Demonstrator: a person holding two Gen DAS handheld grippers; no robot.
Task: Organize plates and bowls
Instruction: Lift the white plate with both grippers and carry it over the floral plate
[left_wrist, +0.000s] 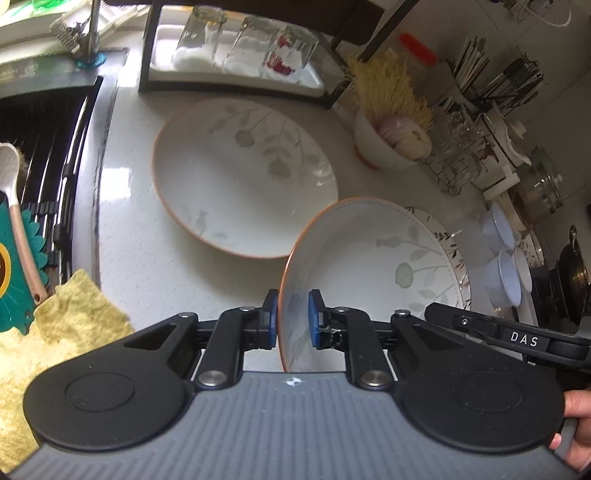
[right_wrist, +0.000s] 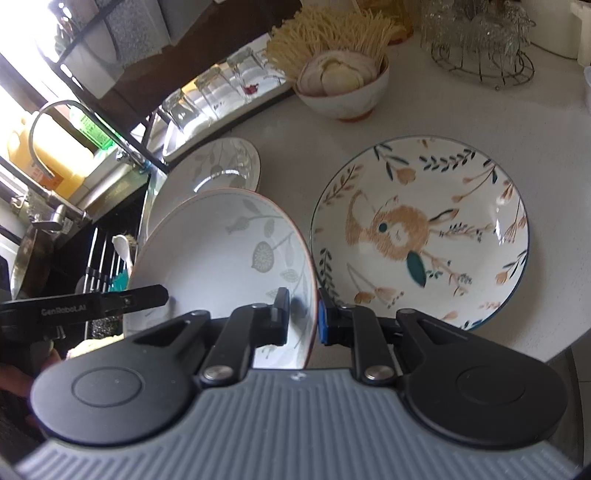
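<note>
Both grippers hold one white plate with grey leaf print and an orange rim (left_wrist: 369, 258), lifted above the counter. My left gripper (left_wrist: 292, 317) is shut on its near-left rim. My right gripper (right_wrist: 303, 317) is shut on the same plate's right rim (right_wrist: 221, 266). A second, matching leaf plate (left_wrist: 240, 177) lies flat on the white counter behind it and also shows in the right wrist view (right_wrist: 218, 166). A rabbit-print plate (right_wrist: 421, 229) lies on the counter to the right; its edge peeks out in the left wrist view (left_wrist: 448, 240).
A bowl with food slices and noodles (right_wrist: 343, 85) stands at the back. A tray of upturned glasses (left_wrist: 240, 48) sits on a rack. The sink (left_wrist: 40, 155) is at the left, with a yellow cloth (left_wrist: 55, 332). A wire glass holder (right_wrist: 484, 44) and stacked small bowls (left_wrist: 504, 269) are at the right.
</note>
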